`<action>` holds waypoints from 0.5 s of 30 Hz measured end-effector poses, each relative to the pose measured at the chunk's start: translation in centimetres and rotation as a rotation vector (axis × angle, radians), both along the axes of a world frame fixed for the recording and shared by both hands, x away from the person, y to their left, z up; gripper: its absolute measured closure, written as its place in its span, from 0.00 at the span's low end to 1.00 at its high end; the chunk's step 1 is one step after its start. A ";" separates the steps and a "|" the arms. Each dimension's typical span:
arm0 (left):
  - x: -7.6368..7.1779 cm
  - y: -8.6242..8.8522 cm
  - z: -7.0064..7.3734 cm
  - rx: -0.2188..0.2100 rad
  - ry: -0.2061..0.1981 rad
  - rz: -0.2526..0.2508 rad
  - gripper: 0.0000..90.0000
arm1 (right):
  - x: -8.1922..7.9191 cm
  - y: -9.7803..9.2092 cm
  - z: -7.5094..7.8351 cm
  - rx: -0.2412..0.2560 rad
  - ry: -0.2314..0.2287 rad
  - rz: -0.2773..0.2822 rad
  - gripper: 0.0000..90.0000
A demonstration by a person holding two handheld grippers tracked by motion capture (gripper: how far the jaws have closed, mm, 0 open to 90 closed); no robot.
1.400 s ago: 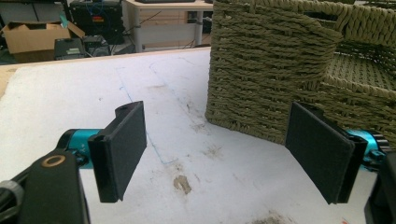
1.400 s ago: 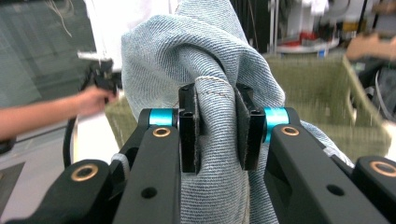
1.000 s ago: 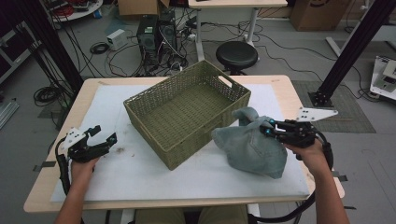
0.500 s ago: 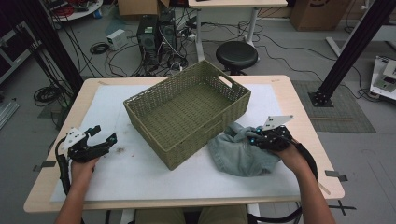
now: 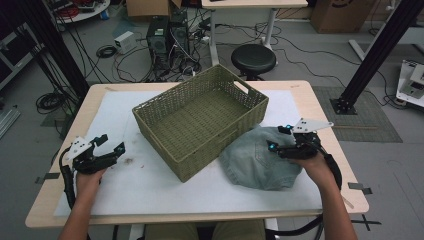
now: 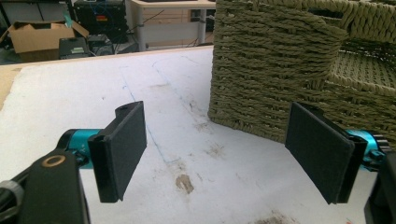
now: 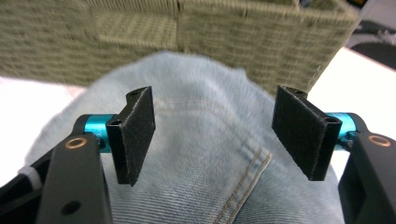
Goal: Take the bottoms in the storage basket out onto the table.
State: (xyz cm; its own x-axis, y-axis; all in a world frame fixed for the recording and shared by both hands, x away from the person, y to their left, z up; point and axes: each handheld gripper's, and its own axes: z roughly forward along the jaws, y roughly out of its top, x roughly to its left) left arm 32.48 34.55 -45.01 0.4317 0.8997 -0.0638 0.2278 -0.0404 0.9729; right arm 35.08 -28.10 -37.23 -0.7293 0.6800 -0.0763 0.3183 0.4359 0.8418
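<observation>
A pale blue denim garment (image 5: pixel 252 161) lies in a crumpled heap on the white table cover, right of the olive woven basket (image 5: pixel 200 117) and touching its near right side. My right gripper (image 5: pixel 279 138) hovers over the garment's right edge. In the right gripper view that gripper (image 7: pixel 215 135) is open, with the denim (image 7: pixel 205 186) under its jaws and nothing between them. My left gripper (image 5: pixel 112 143) rests at the table's left, apart from the basket. The left gripper view shows it (image 6: pixel 215 149) open and empty, facing the basket's wall (image 6: pixel 280 60).
The basket is empty and sits askew mid-table. The white cover (image 5: pixel 150 185) has small brown stains (image 6: pixel 184 183) near my left gripper. Beyond the table are a black stool (image 5: pixel 253 59), a computer tower (image 5: pixel 167 35) with cables, and a black frame post (image 5: pixel 380 50).
My right gripper brought the denim garment down from a raised hold onto the table and let it go, so the garment now lies flatter. The left gripper stayed put.
</observation>
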 end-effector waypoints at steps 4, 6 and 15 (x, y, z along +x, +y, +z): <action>0.0 0.0 0.0 0.007 0.000 0.002 0.23 | -0.4 0.2 1.0 0.038 -0.013 0.002 0.26; 0.0 -0.1 0.0 0.008 -0.001 0.003 0.23 | -0.4 0.5 1.1 0.033 -0.019 0.000 0.25; -0.1 -0.1 0.0 0.012 -0.014 -0.003 0.23 | -0.1 0.7 0.3 0.075 -0.005 -0.020 0.24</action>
